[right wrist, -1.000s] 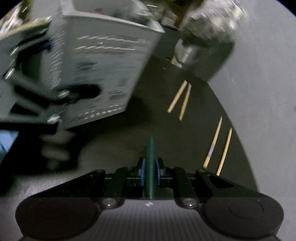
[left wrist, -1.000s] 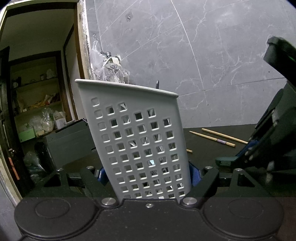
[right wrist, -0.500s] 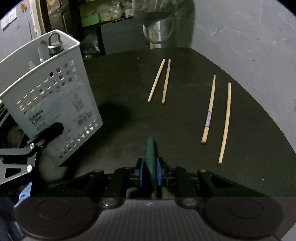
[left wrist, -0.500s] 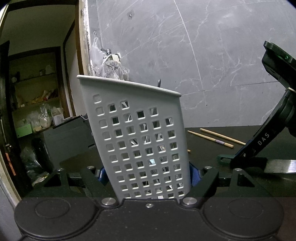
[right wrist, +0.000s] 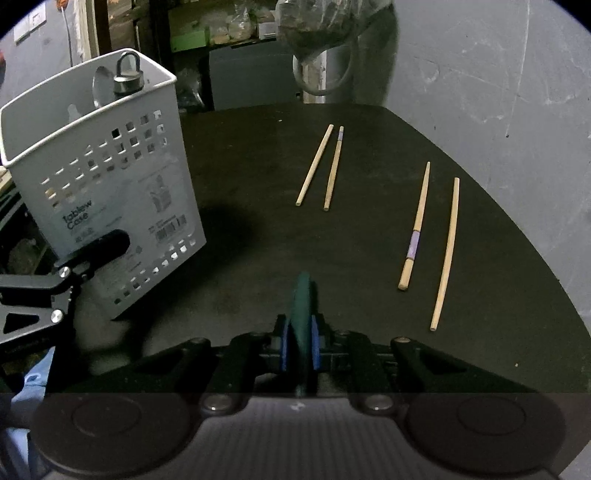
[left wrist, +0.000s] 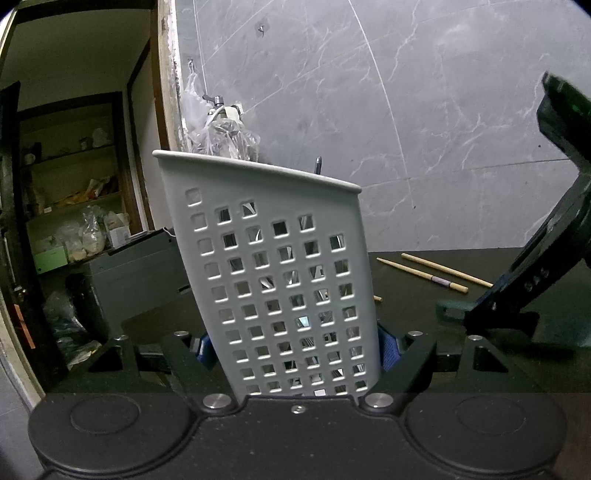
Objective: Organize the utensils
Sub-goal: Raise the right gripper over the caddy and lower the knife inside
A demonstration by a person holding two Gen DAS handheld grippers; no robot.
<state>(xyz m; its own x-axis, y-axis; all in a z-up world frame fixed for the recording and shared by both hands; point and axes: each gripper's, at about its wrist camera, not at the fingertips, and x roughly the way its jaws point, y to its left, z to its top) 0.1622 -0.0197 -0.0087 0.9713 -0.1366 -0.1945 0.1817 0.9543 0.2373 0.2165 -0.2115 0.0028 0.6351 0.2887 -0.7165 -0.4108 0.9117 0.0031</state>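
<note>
Left gripper (left wrist: pixel 295 347): its two fingers are clamped on the lower sides of the grey perforated utensil caddy (left wrist: pixel 273 266), blue pads pressed against both walls. The caddy stands on the dark tabletop (right wrist: pixel 258 236), leaning slightly left in the left wrist view. Through its square holes, metal utensils show inside, but their kinds cannot be told from this side.

Right gripper (right wrist: pixel 297 339): fingers drawn together on a dark green utensil handle (right wrist: pixel 303 306), which juts forward between the blue pads over the near middle of the tabletop. What sort of utensil it is cannot be told. In the left wrist view the handle's tip sits low over the table, to the right of the caddy.

In the right wrist view the caddy sits at the near left, with one black finger of the left gripper against its labelled face. A spoon (right wrist: pixel 99 86) and a black looped handle (right wrist: pixel 127 75) rise above its rim.

Right of centre, four wooden chopsticks lie flat in two pairs. The nearer pair (right wrist: pixel 430 236) lies at the right; one stick carries a purple band. The farther pair (right wrist: pixel 325 166) lies near the middle, well apart from the first pair and from the caddy.

Beyond the far table edge hangs a plastic bag (right wrist: pixel 317 26) against the grey marbled wall (left wrist: pixel 424 110); shelving (left wrist: pixel 70 206) stands at the far left.
</note>
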